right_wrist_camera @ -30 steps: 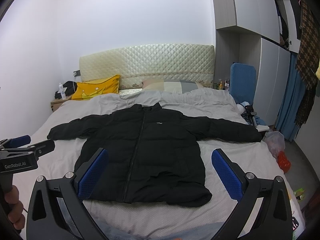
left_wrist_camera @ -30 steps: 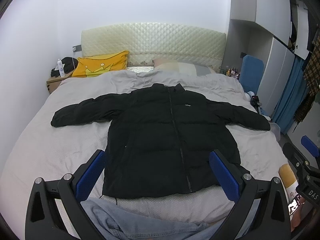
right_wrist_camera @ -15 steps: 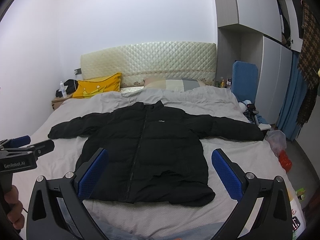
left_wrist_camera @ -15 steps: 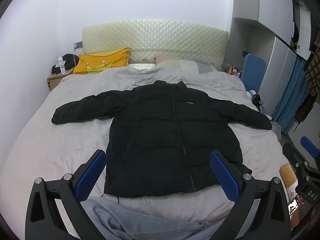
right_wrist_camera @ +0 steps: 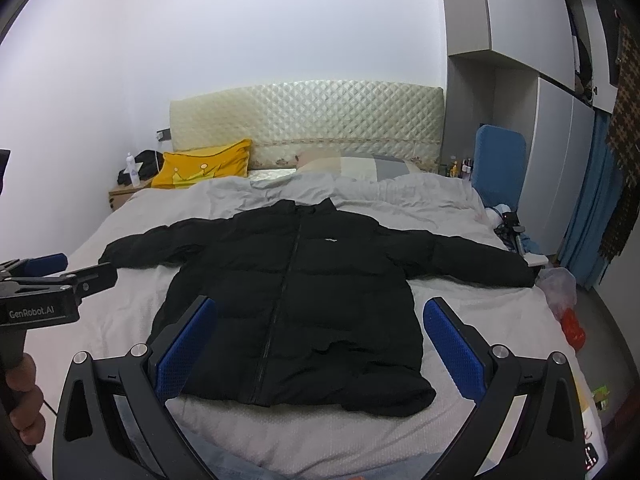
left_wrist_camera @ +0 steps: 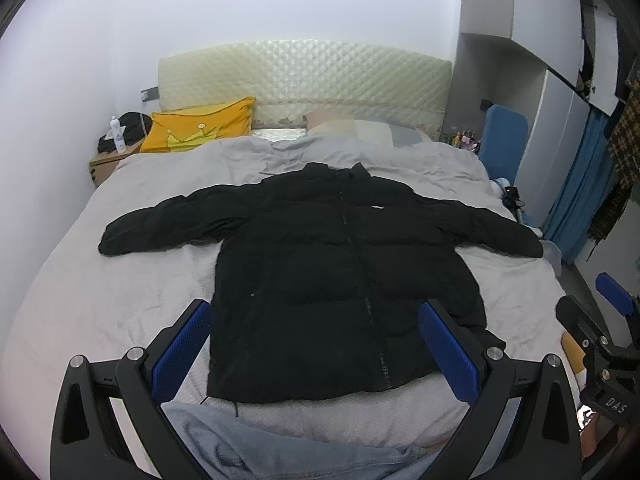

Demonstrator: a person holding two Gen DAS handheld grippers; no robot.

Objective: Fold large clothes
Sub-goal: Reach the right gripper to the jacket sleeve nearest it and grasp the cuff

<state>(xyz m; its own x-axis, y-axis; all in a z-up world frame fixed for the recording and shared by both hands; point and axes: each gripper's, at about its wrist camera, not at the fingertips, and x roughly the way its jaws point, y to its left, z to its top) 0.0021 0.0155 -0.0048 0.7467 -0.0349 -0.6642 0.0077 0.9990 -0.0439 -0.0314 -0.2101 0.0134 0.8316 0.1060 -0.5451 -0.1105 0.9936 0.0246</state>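
- We saw a black puffer jacket lying flat, front up, on the grey bed cover, zipped shut, collar toward the quilted headboard, both sleeves spread wide.
- Its hem lay near the foot of the bed; in the right wrist view the hem corner on the right side was bunched and rumpled.
- The sleeve cuff on the right reached the bed's edge; the other cuff stopped short, with bare cover beyond it.
- Our left gripper hung above the hem with its blue pads spread wide, holding nothing.
- Our right gripper was likewise wide apart and empty, clear of the fabric.
- A yellow pillow sat by the headboard, well apart from the jacket.
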